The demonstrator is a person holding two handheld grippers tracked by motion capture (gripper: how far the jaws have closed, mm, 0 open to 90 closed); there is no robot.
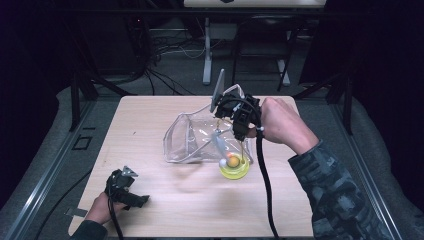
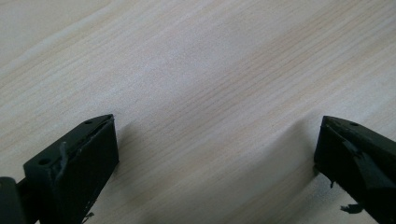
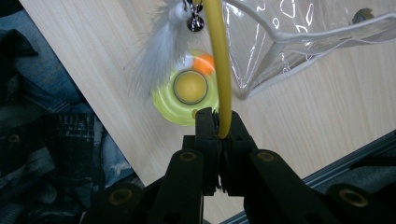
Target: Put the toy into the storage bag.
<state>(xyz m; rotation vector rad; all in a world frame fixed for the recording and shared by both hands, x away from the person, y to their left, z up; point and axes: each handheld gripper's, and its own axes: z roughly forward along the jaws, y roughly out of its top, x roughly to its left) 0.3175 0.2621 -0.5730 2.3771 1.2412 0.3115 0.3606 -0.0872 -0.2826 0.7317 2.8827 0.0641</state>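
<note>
A cat toy with a round yellow base [image 1: 234,169] [image 3: 166,103] stands on the wooden table [image 1: 145,112], right of the middle. A bendy yellow rod [image 3: 218,56] rises from it. My right gripper [image 1: 241,136] [image 3: 218,123] is shut on the rod's upper part, above the base. A white feather [image 3: 156,51] [image 1: 219,142], a small bell [image 3: 195,23] and an orange ball [image 3: 204,64] hang by the rod. A clear plastic pouch [image 1: 192,137] [image 3: 299,42] with white trim lies just left of the toy. My left gripper [image 1: 137,200] [image 2: 217,126] is open over bare wood at the front left.
The table's right edge and a metal rail [image 3: 327,172] run close behind the right gripper. A person's camouflage sleeve [image 1: 335,190] crosses the front right. Chair legs and cables [image 1: 165,55] lie on the floor beyond the table's far edge.
</note>
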